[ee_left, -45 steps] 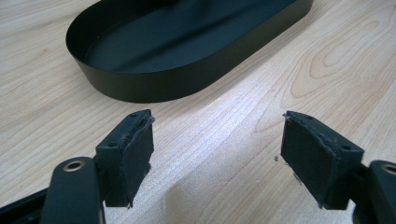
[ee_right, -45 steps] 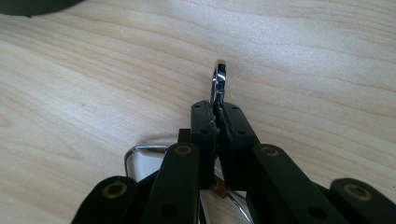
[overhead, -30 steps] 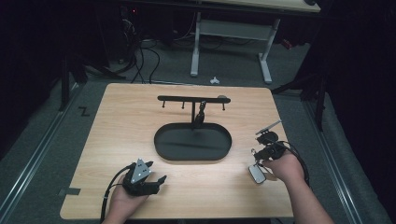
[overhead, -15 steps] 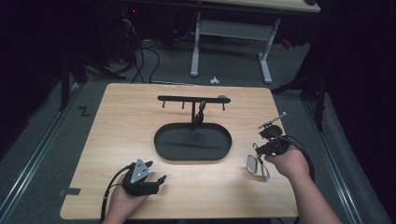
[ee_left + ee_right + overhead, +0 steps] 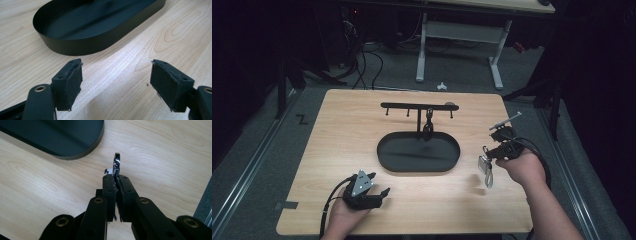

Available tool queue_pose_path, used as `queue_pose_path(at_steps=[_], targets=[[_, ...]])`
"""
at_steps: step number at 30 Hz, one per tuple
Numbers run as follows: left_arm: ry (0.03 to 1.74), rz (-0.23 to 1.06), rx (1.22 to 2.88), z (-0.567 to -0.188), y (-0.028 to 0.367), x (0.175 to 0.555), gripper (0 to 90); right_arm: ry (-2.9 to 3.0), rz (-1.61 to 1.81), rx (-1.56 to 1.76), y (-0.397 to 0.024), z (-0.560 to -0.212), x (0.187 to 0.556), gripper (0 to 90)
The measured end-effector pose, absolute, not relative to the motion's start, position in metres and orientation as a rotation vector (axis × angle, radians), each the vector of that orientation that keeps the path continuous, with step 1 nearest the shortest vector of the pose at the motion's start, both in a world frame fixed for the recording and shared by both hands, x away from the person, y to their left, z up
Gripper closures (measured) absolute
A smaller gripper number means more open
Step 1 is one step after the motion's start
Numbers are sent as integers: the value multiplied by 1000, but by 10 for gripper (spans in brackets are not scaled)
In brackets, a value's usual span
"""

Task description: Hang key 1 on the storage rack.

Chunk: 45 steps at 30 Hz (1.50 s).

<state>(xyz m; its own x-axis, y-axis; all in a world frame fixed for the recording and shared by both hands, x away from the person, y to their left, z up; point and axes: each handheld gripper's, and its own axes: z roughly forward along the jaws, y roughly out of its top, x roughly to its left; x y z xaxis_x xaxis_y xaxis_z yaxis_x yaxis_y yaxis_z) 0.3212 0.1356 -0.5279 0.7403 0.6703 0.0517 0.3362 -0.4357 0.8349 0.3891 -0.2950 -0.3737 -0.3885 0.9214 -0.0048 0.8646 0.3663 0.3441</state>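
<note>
A: Right, the right gripper [image 5: 490, 159] has its jaws clamped on a small shiny metal keyring [image 5: 116, 163], held above the table [image 5: 337, 130] just off the right end of the black oval tray [image 5: 384, 162].

B: And it's a thin grip. In the right gripper view the pads pinch the ring edge-on, with only the chrome loop poking out past the tips.

A: What hangs below it in the high view?

B: A pale tag [image 5: 483, 164] and a dangling bit [image 5: 489, 180], too small to name. It looks light, hard and slick, so I'd judge it could twist or slide in the pads if swung.

A: Best hold?

B: Where it's held, across the flat of the ring, letting the rest hang free. The hook rack [image 5: 419, 106] standing in the tray seems the likely target.

A: The left gripper [image 5: 371, 192]?

B: Down near the table's front edge, jaws spread wide, nothing between them.
</note>
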Motion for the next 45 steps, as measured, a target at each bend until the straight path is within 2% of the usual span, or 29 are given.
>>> queue_pose_path(at_steps=[17,45], targets=[[763,483,2062,-528,138,320,261,2442,426,1561,-279,-356,396,858],[860,531,2025,-528,177,299,258,2518,494,1414,-227,-338,424,858]])
